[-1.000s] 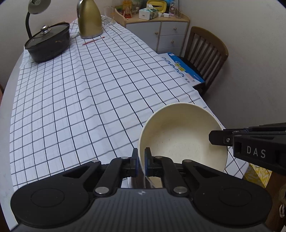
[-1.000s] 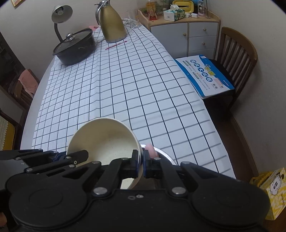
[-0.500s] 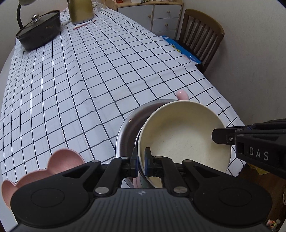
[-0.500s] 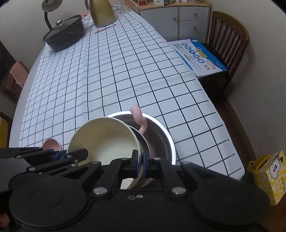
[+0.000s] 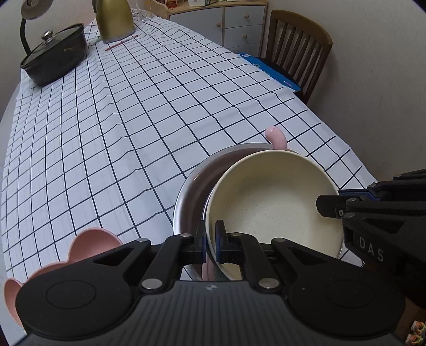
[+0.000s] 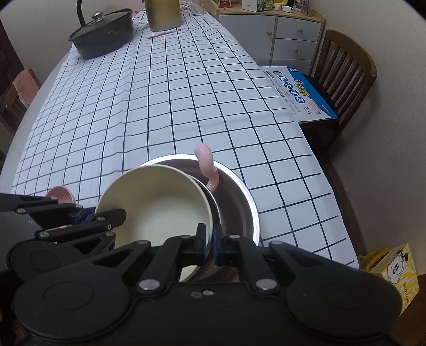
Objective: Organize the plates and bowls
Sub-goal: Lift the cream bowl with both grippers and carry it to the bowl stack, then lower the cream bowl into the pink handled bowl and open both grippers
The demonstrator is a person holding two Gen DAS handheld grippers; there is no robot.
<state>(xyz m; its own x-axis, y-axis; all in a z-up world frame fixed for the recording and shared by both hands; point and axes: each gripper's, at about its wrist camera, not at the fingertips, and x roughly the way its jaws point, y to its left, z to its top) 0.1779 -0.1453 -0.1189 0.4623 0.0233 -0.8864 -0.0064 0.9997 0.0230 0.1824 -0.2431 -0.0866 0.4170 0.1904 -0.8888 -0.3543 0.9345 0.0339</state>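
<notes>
A cream bowl (image 5: 271, 202) is held by both grippers over a steel bowl (image 5: 189, 194) near the table's front right edge. My left gripper (image 5: 210, 239) is shut on the cream bowl's near rim. My right gripper (image 6: 209, 243) is shut on the opposite rim of the cream bowl (image 6: 157, 202). The cream bowl sits tilted partly inside the steel bowl (image 6: 239, 202). A pink handle (image 6: 207, 165) sticks up from something under it inside the steel bowl. A pink scalloped dish (image 5: 90, 244) lies at the front left.
A black lidded pot (image 5: 56, 61) and a gold kettle (image 5: 113, 20) stand at the table's far end on the checked cloth (image 5: 133, 106). A wooden chair (image 6: 343, 77) with a blue-and-white box (image 6: 298, 93) stands to the right. A yellow bag (image 6: 394, 271) is on the floor.
Both grippers have carried the cream bowl down and forward over the steel bowl. It now sits lower, partly inside the steel bowl. The pink dish has come into view.
</notes>
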